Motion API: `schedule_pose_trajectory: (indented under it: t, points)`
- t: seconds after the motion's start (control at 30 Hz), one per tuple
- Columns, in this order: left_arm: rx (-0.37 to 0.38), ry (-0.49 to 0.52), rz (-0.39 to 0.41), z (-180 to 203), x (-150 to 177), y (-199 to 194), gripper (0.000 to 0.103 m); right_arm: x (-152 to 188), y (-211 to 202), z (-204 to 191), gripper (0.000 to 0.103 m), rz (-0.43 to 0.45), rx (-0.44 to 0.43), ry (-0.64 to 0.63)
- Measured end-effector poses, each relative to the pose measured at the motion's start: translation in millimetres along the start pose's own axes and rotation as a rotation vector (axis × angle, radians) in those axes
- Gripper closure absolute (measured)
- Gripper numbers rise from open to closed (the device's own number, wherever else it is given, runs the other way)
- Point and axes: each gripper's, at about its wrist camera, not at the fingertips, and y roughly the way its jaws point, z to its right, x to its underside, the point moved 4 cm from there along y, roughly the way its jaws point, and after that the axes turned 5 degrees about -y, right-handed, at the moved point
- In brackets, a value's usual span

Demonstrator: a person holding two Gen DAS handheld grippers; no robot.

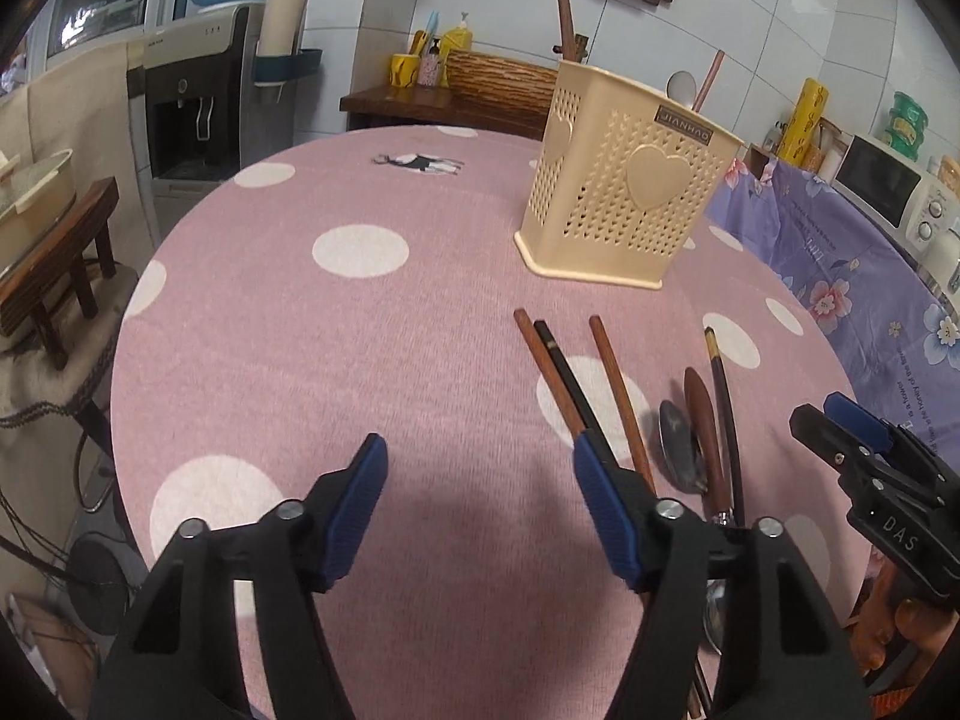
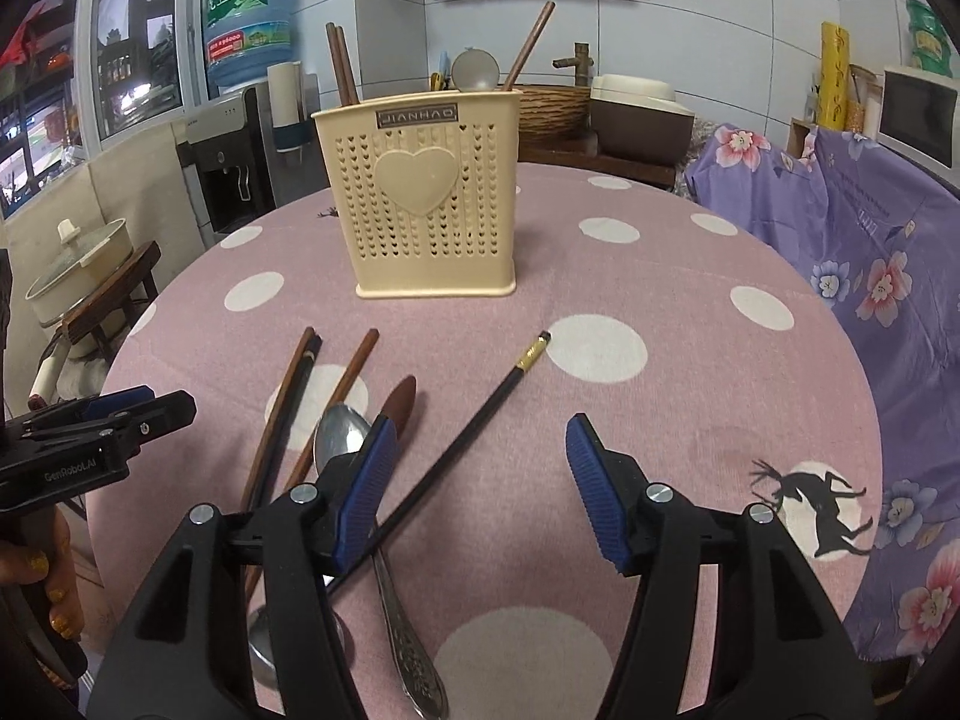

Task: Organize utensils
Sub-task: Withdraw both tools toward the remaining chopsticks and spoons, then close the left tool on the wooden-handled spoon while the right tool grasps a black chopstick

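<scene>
Plainly, both grippers, left (image 1: pixel 480 510) and right (image 2: pixel 480 489), hovered with fingers apart and empty; the black chopstick (image 2: pixel 480 426) wanted a centred pinch before the holder (image 2: pixel 429 198).

**Round desk with holder and loose utensils**

The desk (image 2: pixel 690 312) wears a pink cloth with white dots. A cream utensil holder (image 2: pixel 426 198) stands upright toward its far side. Nearer lie three brown chopsticks (image 2: pixel 354 372), a black chopstick (image 2: pixel 480 420) angled apart from them, a wooden spoon (image 2: pixel 401 399) and a metal spoon (image 2: pixel 339 435).
</scene>
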Motion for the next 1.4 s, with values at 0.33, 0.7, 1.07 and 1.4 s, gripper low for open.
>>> schedule_pose_trajectory:
  t: [0.33,0.7,1.07,1.4]
  points:
    - [0.048,0.026,-0.053,18,13,7,0.055,18,1,-11,0.044,-0.050,-0.050,-0.022]
    - [0.061,0.069,-0.092,37,23,16,0.060,18,7,-17,0.051,-0.079,-0.069,-0.021]
    - [0.095,0.095,-0.085,55,10,15,0.062,1,25,21,0.059,-0.138,-0.002,0.116]
    - [0.139,0.243,-0.142,120,-12,51,0.063,7,21,44,0.058,-0.137,0.025,0.164]
